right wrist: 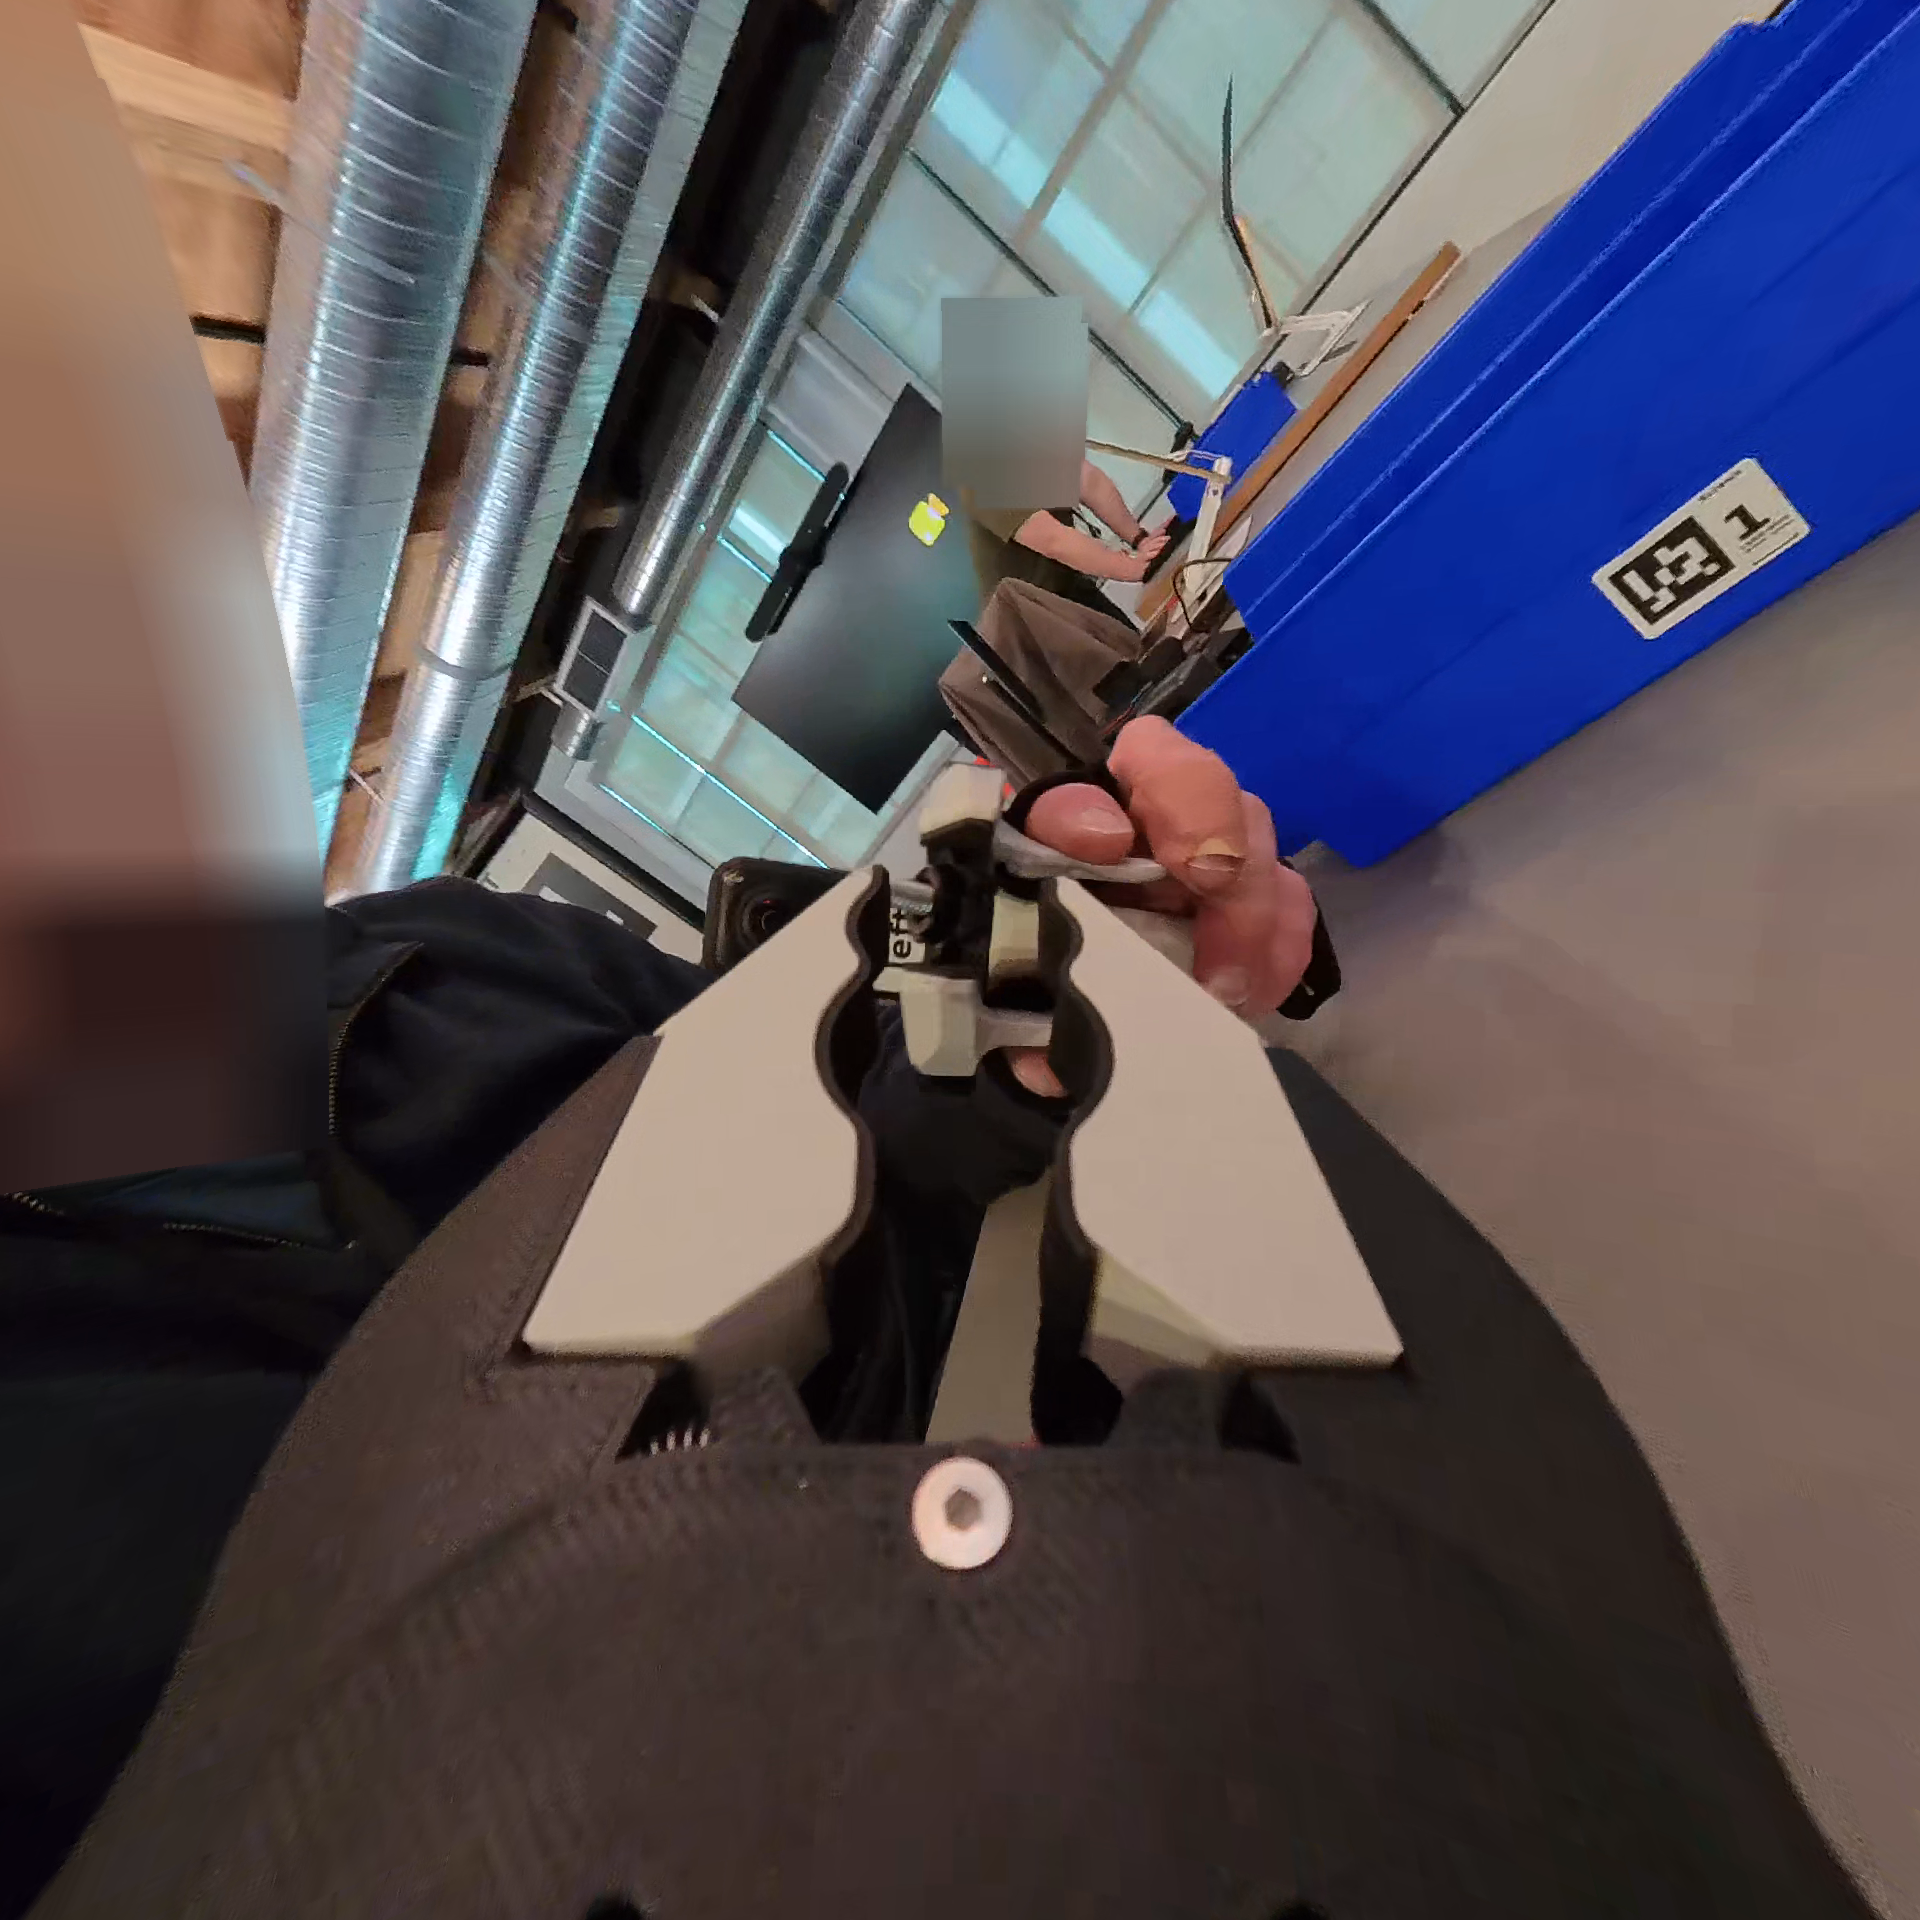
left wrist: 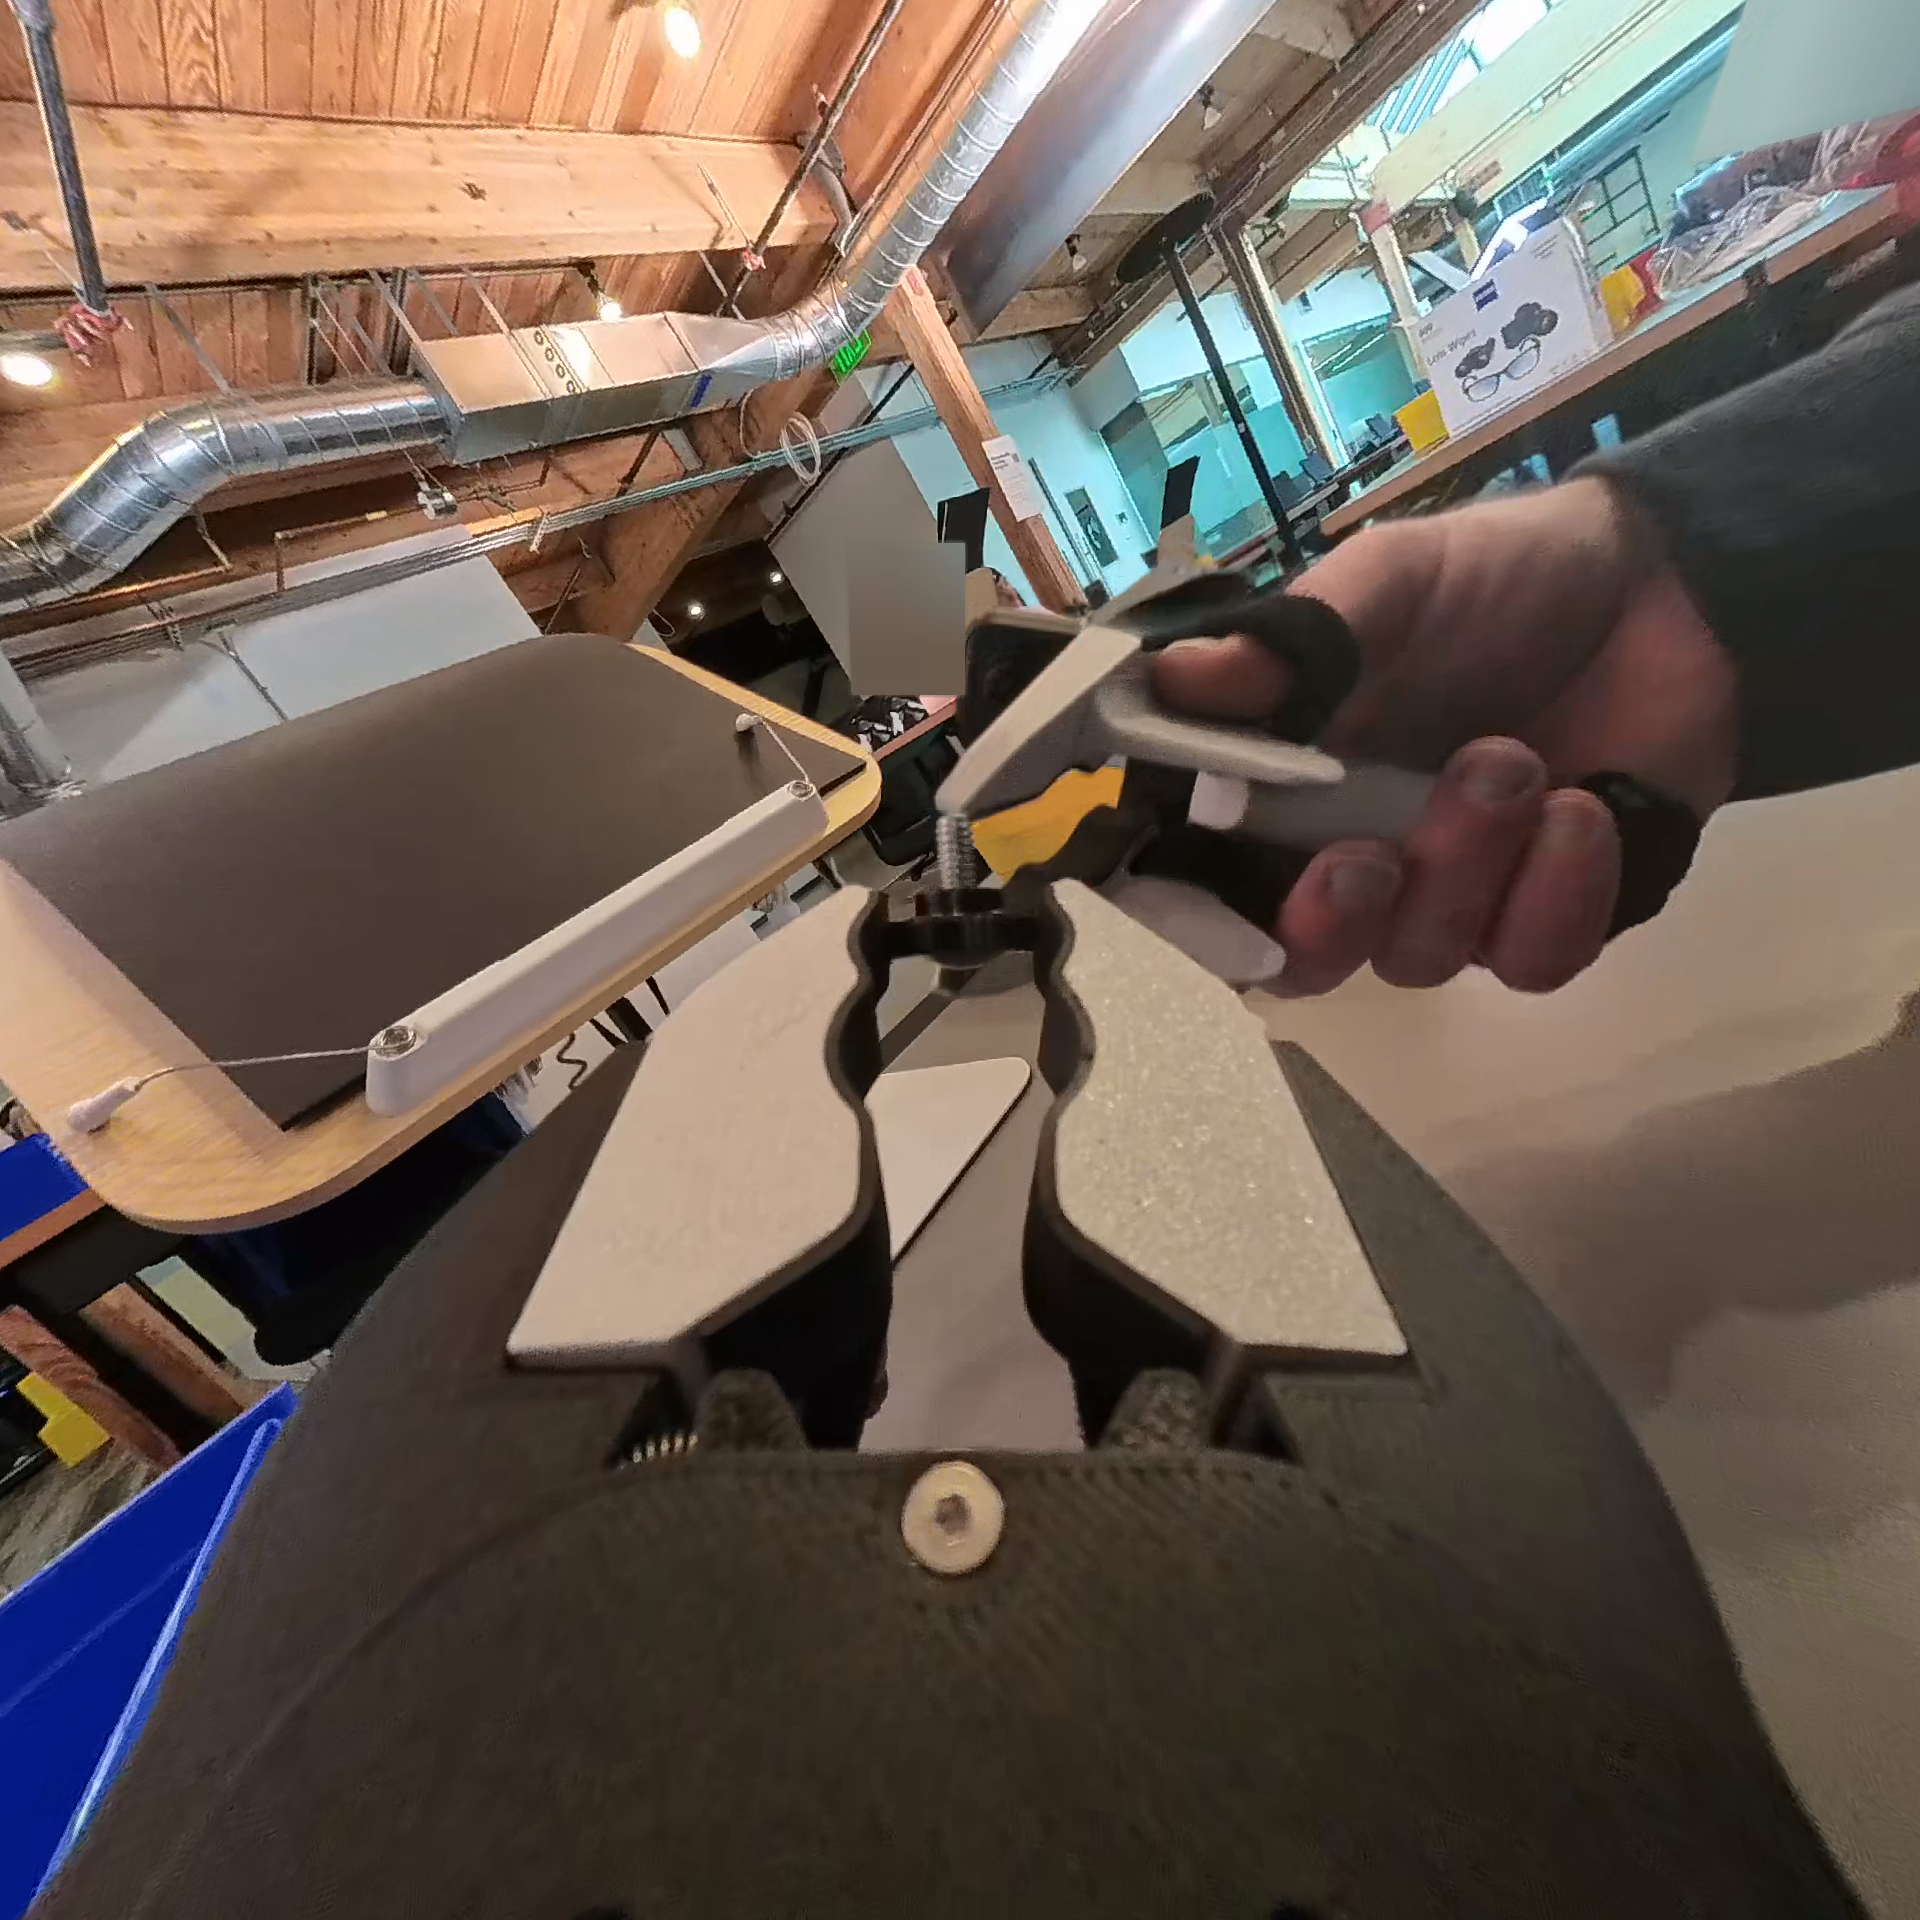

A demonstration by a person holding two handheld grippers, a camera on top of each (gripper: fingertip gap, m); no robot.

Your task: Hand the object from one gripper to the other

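We hold a small screw [left wrist: 949, 873] up in the air, over the grey table [left wrist: 1558, 1195] and not touching it. The left gripper [left wrist: 956, 935] has it. Its two fingers are squeezed on the black round head, which sits in the little dip near their tips. The shiny twisty part sticks straight up out of the fingers, so the long way of the screw runs up and down in the left wrist view, and its bare end points away from us. The right gripper [right wrist: 961, 899] comes in from the right side and from above, and its tips are right at that bare end. In the right wrist view its fingers look apart, with the shiny part in the gap, closer to one finger than the other. We cannot tell if that finger touches it. We think the right gripper needs to slide a bit more so the shiny part sits in the middle, and then squeeze. The left should let go only after that, or the screw may drop.
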